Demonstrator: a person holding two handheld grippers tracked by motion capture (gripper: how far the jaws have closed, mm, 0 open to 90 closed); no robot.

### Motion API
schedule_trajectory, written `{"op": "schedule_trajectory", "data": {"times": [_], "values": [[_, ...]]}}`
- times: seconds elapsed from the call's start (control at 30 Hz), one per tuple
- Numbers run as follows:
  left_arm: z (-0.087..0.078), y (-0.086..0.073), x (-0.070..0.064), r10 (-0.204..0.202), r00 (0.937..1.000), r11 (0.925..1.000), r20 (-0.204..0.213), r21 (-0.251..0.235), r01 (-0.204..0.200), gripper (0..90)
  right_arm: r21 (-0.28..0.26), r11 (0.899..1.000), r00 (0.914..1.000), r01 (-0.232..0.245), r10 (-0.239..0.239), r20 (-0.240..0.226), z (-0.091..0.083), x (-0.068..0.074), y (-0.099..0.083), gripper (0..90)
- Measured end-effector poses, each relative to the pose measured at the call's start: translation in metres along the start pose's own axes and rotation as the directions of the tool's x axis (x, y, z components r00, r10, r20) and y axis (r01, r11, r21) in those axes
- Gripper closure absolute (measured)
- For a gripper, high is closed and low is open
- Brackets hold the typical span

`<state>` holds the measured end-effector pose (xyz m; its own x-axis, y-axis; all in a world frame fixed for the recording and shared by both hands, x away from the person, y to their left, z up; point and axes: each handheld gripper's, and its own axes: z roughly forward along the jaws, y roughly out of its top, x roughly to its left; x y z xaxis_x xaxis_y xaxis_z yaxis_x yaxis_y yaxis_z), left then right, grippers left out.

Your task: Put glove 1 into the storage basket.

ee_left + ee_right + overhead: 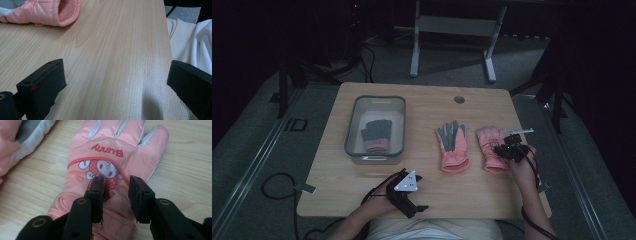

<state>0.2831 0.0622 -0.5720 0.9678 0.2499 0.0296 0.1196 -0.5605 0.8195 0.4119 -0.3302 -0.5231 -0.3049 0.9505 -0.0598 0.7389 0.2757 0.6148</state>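
Observation:
A pink glove (489, 140) with a "Bunny" cartoon print (112, 157) lies back-up on the right of the wooden table (437, 107). My right gripper (507, 148) sits low on its wrist end, and in the right gripper view (116, 181) the jaws stand close together with padded fabric pinched between them. A second pink glove (453, 145) lies palm-up, grey side showing, just to its left (15, 142). My left gripper (412, 192) hovers near the front edge with its jaws wide apart (116, 63) over bare wood. The second glove's cuff (50, 12) lies ahead of it.
A grey bin (353, 120) at the table's left holds a grey and pink glove (376, 134). A round cable hole (459, 99) is near the far edge. The person's white clothing (190, 42) lies past the front edge. A desk frame (452, 30) stands on the floor behind.

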Motion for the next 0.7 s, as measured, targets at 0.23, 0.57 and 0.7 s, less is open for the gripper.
{"op": "schedule_trajectory", "data": {"times": [0.23, 0.57, 0.7], "values": [[0.0, -0.001, 0.0, 0.001, 1.0, 1.0, 0.001, -0.003, -0.001, 1.5, -0.02, 1.0, 0.9998, 0.015, -0.015, 0.013, 0.008, 0.003, -0.002, 74.6], [0.001, -0.001, 0.001, 0.003, 1.0, 1.0, 0.003, 0.005, -0.003, 1.5, -0.05, 0.998, 0.9986, -0.047, 0.048, 0.02, 0.002, 0.008, -0.004, 85.6], [0.001, -0.001, 0.001, -0.002, 1.0, 1.0, 0.0, 0.0, 0.002, 1.5, -0.072, 0.994, 0.9968, -0.079, 0.079, 0.008, -0.009, 0.008, -0.001, 87.7]]}}
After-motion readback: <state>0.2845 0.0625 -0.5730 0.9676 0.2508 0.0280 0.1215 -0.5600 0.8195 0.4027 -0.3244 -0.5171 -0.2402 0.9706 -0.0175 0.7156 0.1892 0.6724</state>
